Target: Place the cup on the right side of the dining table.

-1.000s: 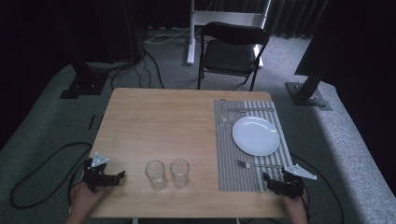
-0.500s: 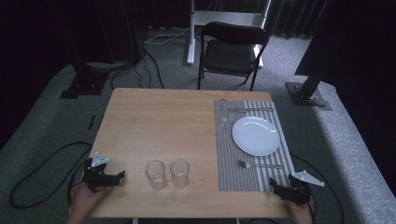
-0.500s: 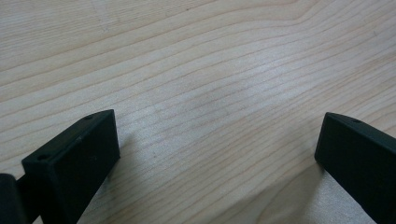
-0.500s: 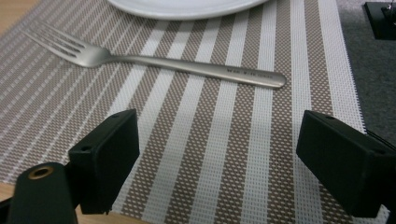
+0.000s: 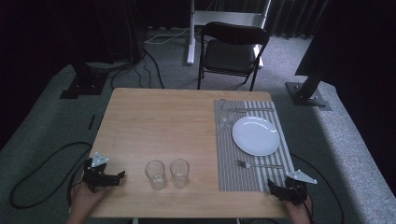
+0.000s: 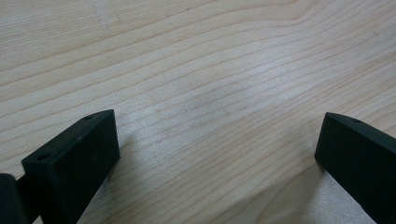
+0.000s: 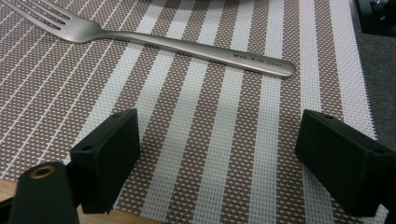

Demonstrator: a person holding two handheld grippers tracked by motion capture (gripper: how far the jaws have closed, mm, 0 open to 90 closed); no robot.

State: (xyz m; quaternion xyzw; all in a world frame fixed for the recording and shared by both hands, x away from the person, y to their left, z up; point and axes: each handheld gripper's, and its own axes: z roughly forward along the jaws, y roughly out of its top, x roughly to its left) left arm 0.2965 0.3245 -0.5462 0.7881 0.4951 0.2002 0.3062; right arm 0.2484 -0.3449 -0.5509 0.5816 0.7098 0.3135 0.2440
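On the wooden table (image 5: 159,126), a striped placemat (image 5: 224,154) holds a white plate (image 5: 256,135), a fork (image 5: 259,164) near its front and a knife (image 5: 247,110) behind the plate. Two empty glasses (image 5: 155,174) (image 5: 180,172) stand side by side near the front edge. My left gripper (image 5: 116,176) rests open at the table's front left corner, over bare wood (image 6: 210,93). At the front right corner my right gripper (image 5: 273,187) is open above the placemat (image 7: 210,154), the fork (image 7: 187,44) lying just beyond its jaws.
A clear glass (image 5: 225,116) stands at the placemat's back left. A black chair (image 5: 231,53) sits behind the table, with stand bases (image 5: 84,84) (image 5: 308,93) and cables (image 5: 37,168) on the carpet around it.
My right gripper has drawn back toward the table's front right corner, away from the fork. The left gripper has stayed put.
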